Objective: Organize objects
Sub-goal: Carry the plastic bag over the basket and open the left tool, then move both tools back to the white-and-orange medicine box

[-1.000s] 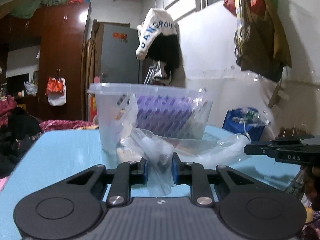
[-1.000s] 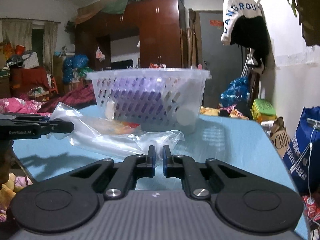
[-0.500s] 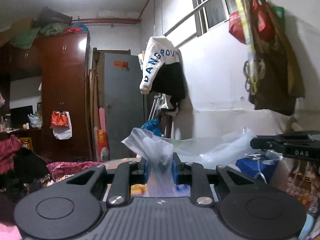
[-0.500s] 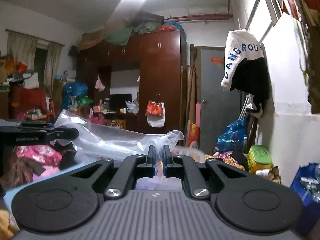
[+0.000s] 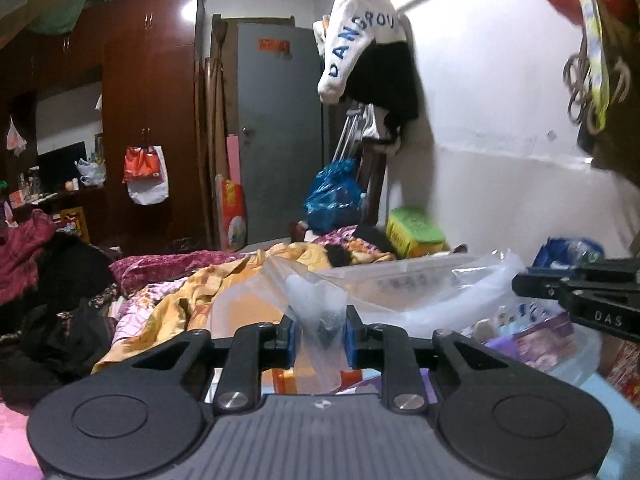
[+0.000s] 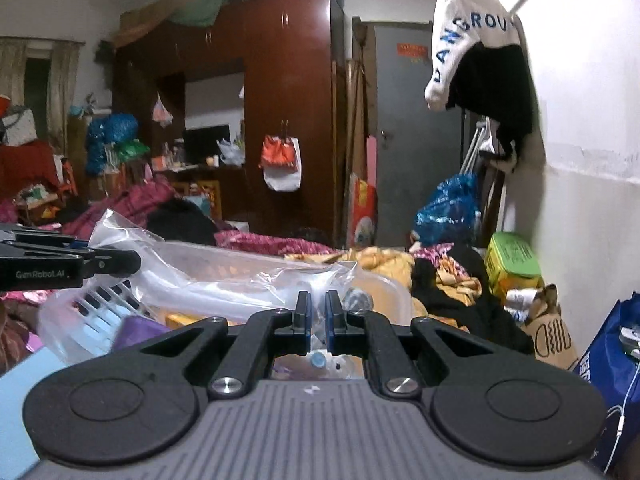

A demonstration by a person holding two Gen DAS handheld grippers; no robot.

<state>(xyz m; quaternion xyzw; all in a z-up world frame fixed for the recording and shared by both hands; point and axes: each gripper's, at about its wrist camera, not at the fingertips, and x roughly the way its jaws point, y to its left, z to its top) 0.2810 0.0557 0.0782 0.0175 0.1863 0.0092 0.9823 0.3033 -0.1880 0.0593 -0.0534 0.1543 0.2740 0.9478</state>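
I've got the left gripper (image 5: 319, 330) with its jaws opening, a crumpled wad of the clear plastic bag (image 5: 400, 284) between the blue pads, the film bunched and glossy; the right gripper (image 6: 316, 322) has its fingers pressed nearly together on the bag's other thin edge, pinching it; the bag sags between the two sets of fingers; only the right view shows the slotted white basket (image 6: 96, 312) under the film, left of its fingers; only the left view shows the purple packet (image 5: 548, 344) right of its fingers.
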